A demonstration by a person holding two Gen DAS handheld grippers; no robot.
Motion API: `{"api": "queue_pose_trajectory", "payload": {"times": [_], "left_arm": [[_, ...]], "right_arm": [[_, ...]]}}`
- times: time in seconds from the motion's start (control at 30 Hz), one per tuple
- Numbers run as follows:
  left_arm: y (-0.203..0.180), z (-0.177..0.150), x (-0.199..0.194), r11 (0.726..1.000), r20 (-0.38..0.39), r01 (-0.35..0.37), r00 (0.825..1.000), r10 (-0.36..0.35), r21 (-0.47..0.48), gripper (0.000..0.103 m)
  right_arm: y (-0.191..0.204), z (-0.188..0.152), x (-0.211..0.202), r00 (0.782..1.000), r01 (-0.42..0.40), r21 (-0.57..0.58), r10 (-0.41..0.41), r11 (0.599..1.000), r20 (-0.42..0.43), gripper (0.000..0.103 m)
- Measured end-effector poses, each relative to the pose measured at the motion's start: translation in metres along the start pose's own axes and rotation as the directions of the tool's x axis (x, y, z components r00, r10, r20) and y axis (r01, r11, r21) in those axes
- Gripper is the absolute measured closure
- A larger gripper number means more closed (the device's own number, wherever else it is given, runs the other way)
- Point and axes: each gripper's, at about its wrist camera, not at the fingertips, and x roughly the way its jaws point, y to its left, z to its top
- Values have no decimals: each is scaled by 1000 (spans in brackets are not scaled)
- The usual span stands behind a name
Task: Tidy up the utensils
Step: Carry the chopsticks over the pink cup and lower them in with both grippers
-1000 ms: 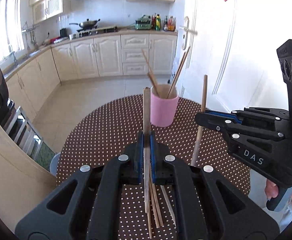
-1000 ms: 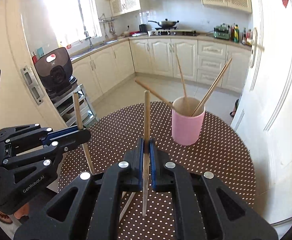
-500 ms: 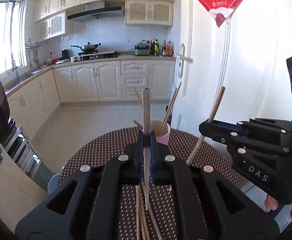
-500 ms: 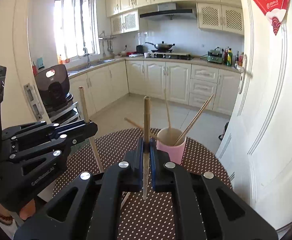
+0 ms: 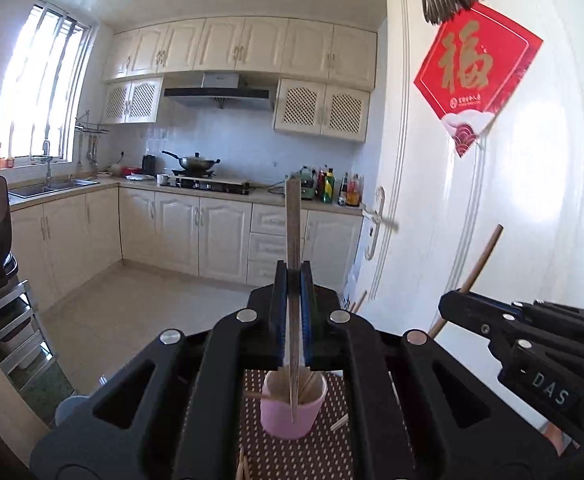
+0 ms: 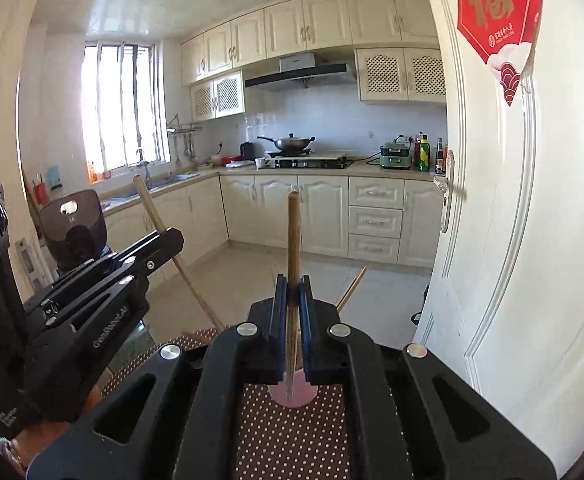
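Observation:
My left gripper (image 5: 293, 280) is shut on a wooden chopstick (image 5: 292, 232) that stands upright; its lower tip hangs over the mouth of the pink cup (image 5: 293, 412) on the dotted table. My right gripper (image 6: 292, 292) is shut on another chopstick (image 6: 293, 236), also upright, just above the same cup (image 6: 294, 394). Each gripper shows in the other's view: the right one (image 5: 452, 304) with its stick (image 5: 480, 260), the left one (image 6: 171, 236) with its stick (image 6: 159, 224). The cup holds several chopsticks.
The round table (image 6: 292, 432) has a brown cloth with white dots. Loose chopsticks (image 5: 243, 468) lie on it near the front, one (image 5: 340, 422) beside the cup. A white door (image 5: 472, 200) stands close on the right. Kitchen cabinets (image 5: 195, 236) are beyond.
Both grippers have risen and moved forward over the pink cup, each still holding its chopstick. The cup now sits low between the fingers instead of ahead of them.

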Motion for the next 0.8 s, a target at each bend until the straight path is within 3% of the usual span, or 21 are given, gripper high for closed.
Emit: {"api": "queue_pose_trajectory", "payload": {"times": [0.2, 0.47, 0.8], "left_arm": [[-5, -1, 28, 1000, 61, -5, 998, 6, -18, 97], [-8, -29, 52, 1000, 19, 5, 1000, -5, 12, 97], [-6, -57, 57, 996, -57, 61, 997, -57, 63, 96]], "right_arm": [[-10, -1, 14, 998, 12, 25, -14, 1000, 59, 98], [-30, -7, 29, 992, 41, 92, -52, 995, 114, 98], [-36, -22, 54, 997, 22, 153, -34, 988, 75, 98]]}}
